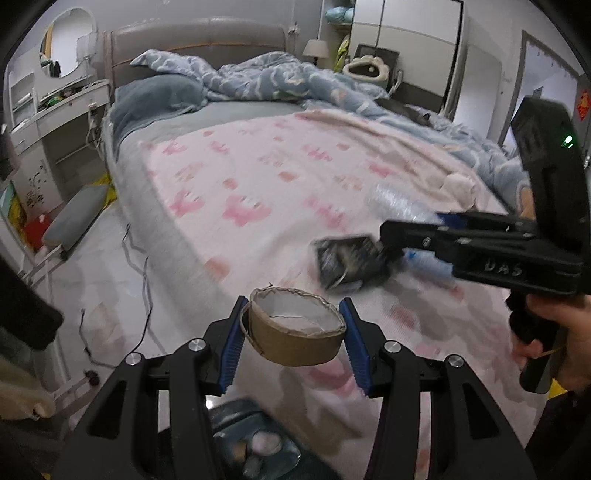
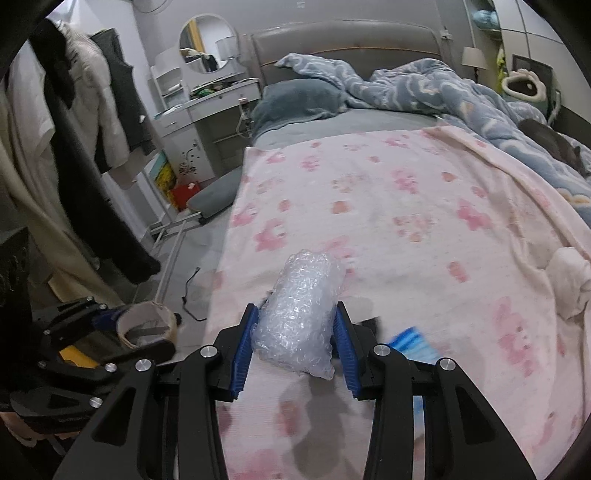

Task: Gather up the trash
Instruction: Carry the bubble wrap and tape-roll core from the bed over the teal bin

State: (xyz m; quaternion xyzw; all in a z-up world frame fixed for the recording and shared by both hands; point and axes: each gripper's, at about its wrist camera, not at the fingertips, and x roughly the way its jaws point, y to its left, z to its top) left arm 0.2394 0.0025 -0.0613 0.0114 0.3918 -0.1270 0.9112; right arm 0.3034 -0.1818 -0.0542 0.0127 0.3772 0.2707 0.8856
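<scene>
Left gripper (image 1: 293, 332) is sitting bottom centre of its view, blue pads clamping a cardboard tape ring (image 1: 295, 328). Right gripper (image 2: 295, 343) is pinching a bubble wrap wad (image 2: 299, 317), bottom centre. A bare hand (image 1: 557, 339) is gripping the right handle at right edge.

This is a bedroom in a home: a wide bed (image 2: 369, 155) with a padded grey headboard (image 2: 347, 40) fills most of the view, spread with a pink-patterned blanket (image 2: 406, 221), a rumpled blue duvet (image 2: 443, 92) and a grey-blue pillow (image 2: 299, 99). On the far left stands a white dressing table (image 2: 207, 107) under a round mirror (image 2: 208, 43), with coats (image 2: 92, 110) hanging nearer on that side. Far right, a bedside lamp (image 1: 316, 48) stands beside a tall white wardrobe (image 1: 406, 33).
</scene>
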